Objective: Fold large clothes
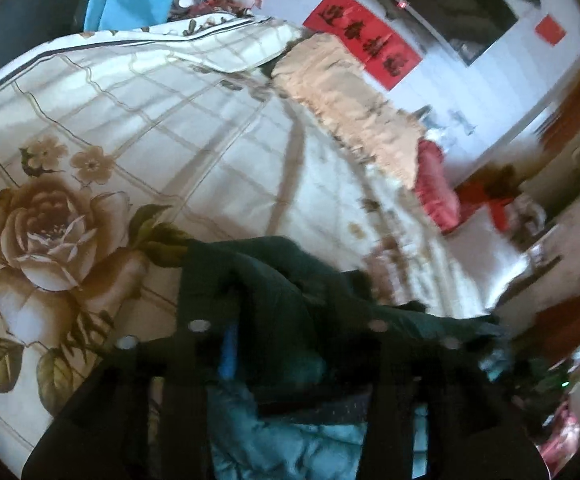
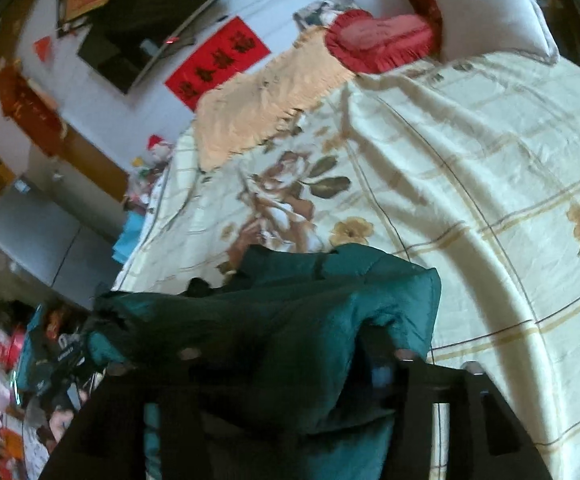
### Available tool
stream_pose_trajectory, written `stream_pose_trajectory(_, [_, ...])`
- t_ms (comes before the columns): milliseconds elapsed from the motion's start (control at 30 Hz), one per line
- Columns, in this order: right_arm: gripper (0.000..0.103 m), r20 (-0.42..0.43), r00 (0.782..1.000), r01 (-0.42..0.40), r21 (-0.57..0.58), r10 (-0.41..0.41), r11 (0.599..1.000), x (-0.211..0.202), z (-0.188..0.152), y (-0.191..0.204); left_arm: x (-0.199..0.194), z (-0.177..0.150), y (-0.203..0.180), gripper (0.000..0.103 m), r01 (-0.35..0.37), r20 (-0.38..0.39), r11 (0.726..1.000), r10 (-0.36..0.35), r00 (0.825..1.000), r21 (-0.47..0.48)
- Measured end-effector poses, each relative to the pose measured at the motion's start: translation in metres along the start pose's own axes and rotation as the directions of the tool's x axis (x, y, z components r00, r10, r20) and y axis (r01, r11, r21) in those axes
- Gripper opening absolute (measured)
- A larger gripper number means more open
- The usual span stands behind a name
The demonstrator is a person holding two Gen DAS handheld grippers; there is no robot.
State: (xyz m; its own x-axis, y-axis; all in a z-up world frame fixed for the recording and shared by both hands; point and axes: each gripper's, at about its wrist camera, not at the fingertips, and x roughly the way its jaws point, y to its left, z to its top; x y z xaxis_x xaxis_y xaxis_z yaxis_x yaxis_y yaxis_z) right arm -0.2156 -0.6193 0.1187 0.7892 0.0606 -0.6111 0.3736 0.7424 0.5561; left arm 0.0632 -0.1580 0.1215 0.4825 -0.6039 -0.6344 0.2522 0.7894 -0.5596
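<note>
Just one green jacket [image 2: 290,320] — one floral bedsheet [image 2: 470,184].

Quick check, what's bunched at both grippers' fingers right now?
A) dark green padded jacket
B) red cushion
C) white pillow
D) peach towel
A: the dark green jacket is heaped right at the fingers in both wrist views, lying on the floral bedspread; the red cushion and peach towel sit at the far edge of the bed.

Jacket [image 2: 290,312] bunched on the bedspread [image 2: 470,184], near edge; pillows [image 2: 490,12] at the far end.
</note>
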Motion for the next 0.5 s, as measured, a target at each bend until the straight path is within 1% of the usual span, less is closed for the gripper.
stream_pose_trajectory(33, [0.067, 0.017, 1.0, 0.017, -0.015, -0.016, 1.0, -0.008, 0.0, 0.005, -0.007, 0.001, -0.003, 0.061, 0.007, 0.022, 1.0, -0.007, 1.0, 0.006])
stream_pose_trajectory(67, [0.069, 0.045, 0.998, 0.045, -0.032, -0.044, 0.998, -0.014, 0.0, 0.01, -0.02, 0.002, -0.006, 0.072, -0.005, 0.071, 1.0, 0.004, 0.997, 0.02])
stream_pose_trajectory(100, [0.07, 0.085, 0.995, 0.062, -0.051, -0.058, 0.997, -0.025, 0.0, 0.016, -0.027, 0.003, -0.009, 0.077, -0.014, 0.105, 0.999, 0.01, 0.994, 0.029])
stream_pose_trajectory(133, [0.071, 0.106, 0.993, 0.063, -0.059, -0.057, 0.996, -0.031, 0.0, 0.018, -0.037, 0.003, -0.013, 0.078, -0.022, 0.142, 0.999, 0.015, 0.99, 0.045])
stream_pose_trajectory(200, [0.071, 0.143, 0.988, 0.071, -0.094, -0.057, 0.993, -0.042, -0.003, 0.033, -0.044, 0.002, -0.02, 0.079, -0.043, 0.156, 0.996, 0.031, 0.987, 0.077])
stream_pose_trajectory(267, [0.071, 0.121, 0.991, 0.085, -0.183, -0.063, 0.979, -0.037, -0.009, 0.056, -0.042, -0.004, -0.031, 0.079, -0.077, 0.152, 0.989, 0.058, 0.987, 0.124])
stream_pose_trajectory(333, [0.071, 0.082, 0.993, 0.11, -0.29, -0.089, 0.951, -0.018, -0.021, 0.087, -0.032, -0.015, -0.044, 0.079, -0.124, 0.144, 0.977, 0.1, 0.984, 0.17])
stream_pose_trajectory(433, [0.071, 0.039, 0.995, 0.098, -0.374, -0.09, 0.922, 0.015, -0.034, 0.118, -0.002, -0.033, -0.057, 0.079, -0.189, 0.1, 0.952, 0.169, 0.981, 0.24])
stream_pose_trajectory(467, [0.071, 0.03, 0.994, 0.104, -0.408, -0.1, 0.907, 0.03, -0.039, 0.129, 0.008, -0.039, -0.057, 0.079, -0.205, 0.084, 0.945, 0.19, 0.978, 0.255])
stream_pose_trajectory(500, [0.071, 0.023, 0.993, 0.116, -0.439, -0.117, 0.891, 0.047, -0.043, 0.139, 0.022, -0.044, -0.058, 0.079, -0.237, 0.061, 0.934, 0.229, 0.972, 0.268])
